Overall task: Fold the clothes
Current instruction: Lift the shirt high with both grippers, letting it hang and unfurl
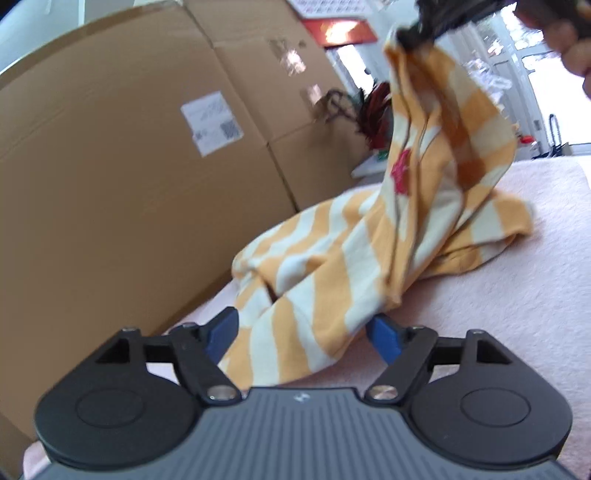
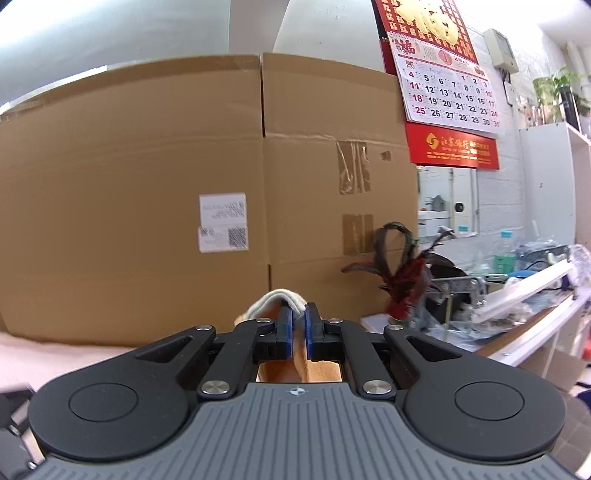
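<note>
An orange-and-white striped garment [image 1: 332, 266] with a pink motif trails from the pink blanket [image 1: 517, 295] up to the top right. There my right gripper [image 1: 421, 26], carried by a hand [image 1: 569, 40], pinches its upper end. In the right wrist view that gripper [image 2: 299, 314] is shut on a fold of the garment [image 2: 273, 300], held up in front of the boxes. My left gripper [image 1: 304, 325] sits low over the blanket with its jaws wide apart. The garment's lower end lies between its blue pads [image 1: 384, 334], which do not press on it.
Large cardboard boxes [image 1: 129, 166] stand like a wall along the blanket's far side. Past them there is a red-leaved plant [image 2: 402, 273], a wall calendar [image 2: 447, 85] and a cluttered counter [image 2: 517, 302] on the right.
</note>
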Demonstrator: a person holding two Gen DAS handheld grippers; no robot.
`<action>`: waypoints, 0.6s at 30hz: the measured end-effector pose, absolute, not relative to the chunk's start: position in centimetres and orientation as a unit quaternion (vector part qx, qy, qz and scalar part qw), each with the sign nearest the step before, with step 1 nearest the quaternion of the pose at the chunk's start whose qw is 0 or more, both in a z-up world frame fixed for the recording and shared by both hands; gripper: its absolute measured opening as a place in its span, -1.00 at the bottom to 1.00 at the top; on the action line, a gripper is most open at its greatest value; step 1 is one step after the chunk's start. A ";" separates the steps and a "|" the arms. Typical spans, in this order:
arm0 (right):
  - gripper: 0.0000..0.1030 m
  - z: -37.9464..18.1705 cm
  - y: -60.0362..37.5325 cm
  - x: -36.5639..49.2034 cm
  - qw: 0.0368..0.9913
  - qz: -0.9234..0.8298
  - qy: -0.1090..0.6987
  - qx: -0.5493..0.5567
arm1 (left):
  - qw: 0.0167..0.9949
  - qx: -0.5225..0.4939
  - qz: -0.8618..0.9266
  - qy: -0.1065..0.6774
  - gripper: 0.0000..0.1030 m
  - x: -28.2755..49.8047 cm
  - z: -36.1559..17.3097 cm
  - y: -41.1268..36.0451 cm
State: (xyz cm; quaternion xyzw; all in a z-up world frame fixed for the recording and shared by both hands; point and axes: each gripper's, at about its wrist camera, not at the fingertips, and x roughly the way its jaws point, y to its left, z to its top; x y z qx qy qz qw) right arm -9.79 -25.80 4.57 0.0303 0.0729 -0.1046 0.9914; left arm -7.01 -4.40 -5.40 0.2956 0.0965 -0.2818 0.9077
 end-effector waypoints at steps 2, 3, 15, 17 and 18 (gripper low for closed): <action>-0.85 3.9 -25.7 -9.8 0.990 -0.114 0.084 0.019 | 0.903 0.293 -0.299 0.099 0.55 -7.0 -5.3 -4.2; -0.85 3.6 -25.7 -9.8 0.989 -0.118 0.089 0.017 | 0.901 0.296 -0.299 0.108 0.51 -6.6 -5.4 -4.4; -0.82 1.9 -25.8 -9.7 0.986 -0.120 0.115 0.034 | 0.905 0.147 -0.353 0.186 -0.84 -2.3 -4.0 -2.2; -0.82 1.7 -25.6 -9.6 0.985 -0.121 0.118 0.033 | 0.904 0.170 -0.351 0.173 -0.89 -3.1 -4.0 -3.0; -0.83 1.6 -25.5 -9.5 0.985 -0.122 0.120 0.032 | 0.906 0.183 -0.345 0.165 -0.90 -3.5 -4.0 -3.3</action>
